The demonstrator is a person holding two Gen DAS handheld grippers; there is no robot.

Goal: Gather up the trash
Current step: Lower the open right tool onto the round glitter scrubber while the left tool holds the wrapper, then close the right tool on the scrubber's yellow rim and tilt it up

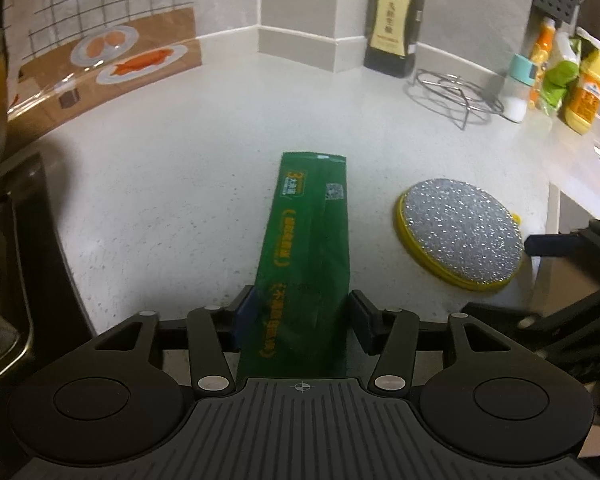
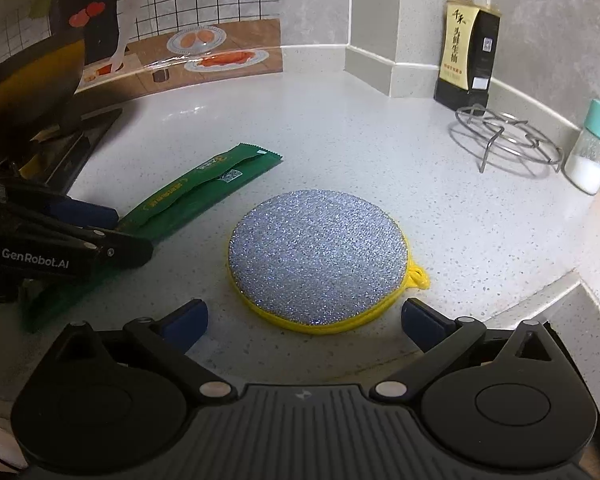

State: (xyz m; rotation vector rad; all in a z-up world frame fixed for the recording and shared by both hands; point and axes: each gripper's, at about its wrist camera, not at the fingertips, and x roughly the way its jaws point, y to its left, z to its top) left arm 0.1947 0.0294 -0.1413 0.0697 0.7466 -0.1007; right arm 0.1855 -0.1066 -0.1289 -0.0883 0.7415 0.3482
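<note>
While seen from the left wrist:
Wrapper: one long green wrapper [image 1: 306, 256] with yellow print and a small code patch, flat on the pale speckled countertop [image 1: 180, 184], far end serrated, running straight ahead.
Left gripper [image 1: 302, 318]: both blue pads pressed against the wrapper's near sides, pinching it.
Scrubber: one round silver scouring pad [image 1: 462, 232] with a yellow rim, just right of the wrapper, apart from it.
Right gripper: only a blue fingertip [image 1: 552, 245] at the right edge.
Bottles: one dark sauce bottle [image 1: 394, 28] by the wall; one wire trivet [image 1: 454, 94] beside it.

While seen from the right wrist:
Wrapper [image 2: 196, 192]: same single green strip, slanted at left, seam flap raised along its length, near end under the left gripper [image 2: 80, 236].
Right gripper [image 2: 304, 324]: fingers spread wide, empty, straddling the near edge of the scouring pad [image 2: 318, 256] without touching.
Counted extras: one sauce bottle [image 2: 468, 44], one trivet [image 2: 508, 140], one teal-capped shaker [image 2: 592, 148].
</note>
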